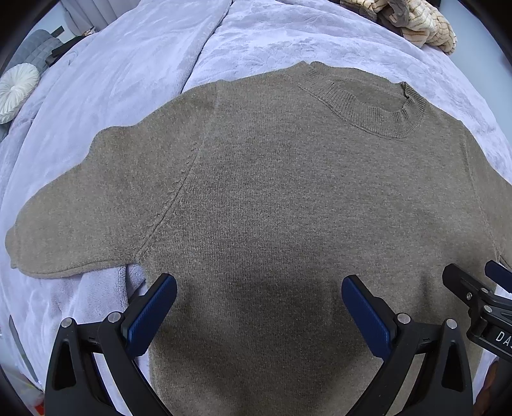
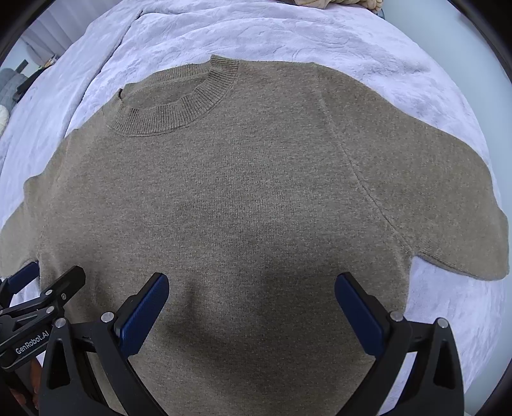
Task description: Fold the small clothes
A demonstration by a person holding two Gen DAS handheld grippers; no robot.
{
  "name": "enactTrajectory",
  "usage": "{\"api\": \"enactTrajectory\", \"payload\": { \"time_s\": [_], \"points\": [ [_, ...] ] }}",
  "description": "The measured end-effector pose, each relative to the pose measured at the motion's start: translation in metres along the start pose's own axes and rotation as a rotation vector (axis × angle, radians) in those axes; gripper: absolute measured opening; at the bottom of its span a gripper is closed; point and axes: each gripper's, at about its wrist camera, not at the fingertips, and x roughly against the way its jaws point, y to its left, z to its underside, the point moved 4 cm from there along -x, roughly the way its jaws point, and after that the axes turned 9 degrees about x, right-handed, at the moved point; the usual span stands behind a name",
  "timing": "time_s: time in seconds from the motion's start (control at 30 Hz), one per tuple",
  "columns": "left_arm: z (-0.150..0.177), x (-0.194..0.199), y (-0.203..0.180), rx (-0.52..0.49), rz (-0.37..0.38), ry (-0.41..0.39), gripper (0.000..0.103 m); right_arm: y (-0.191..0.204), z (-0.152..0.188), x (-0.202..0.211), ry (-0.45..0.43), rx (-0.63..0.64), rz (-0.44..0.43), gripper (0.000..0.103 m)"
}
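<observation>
Jaws of left gripper (image 1: 259, 288) and right gripper (image 2: 252, 286) gape wide above the flat sweater (image 1: 272, 198), gripping nothing.

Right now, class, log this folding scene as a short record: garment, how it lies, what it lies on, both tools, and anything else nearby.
garment: taupe knit sweater, short sleeves, ribbed collar
lie: spread flat, unfolded, collar far from cameras
surface: lavender plush blanket
left gripper: jaws open, empty, above the lower body
right gripper: jaws open, empty, alongside
nearby: cream patterned clothes pile; round white cushion
</observation>
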Motion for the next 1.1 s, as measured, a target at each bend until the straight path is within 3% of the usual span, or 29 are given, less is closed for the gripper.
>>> {"api": "enactTrajectory", "payload": {
  "time_s": [1.1],
  "points": [
    [-0.009,-0.002,0.020,0.042,-0.006,-0.001,0.103,0.005,0.000,-0.002,0.009,0.005,0.003,0.103]
  ]
}}
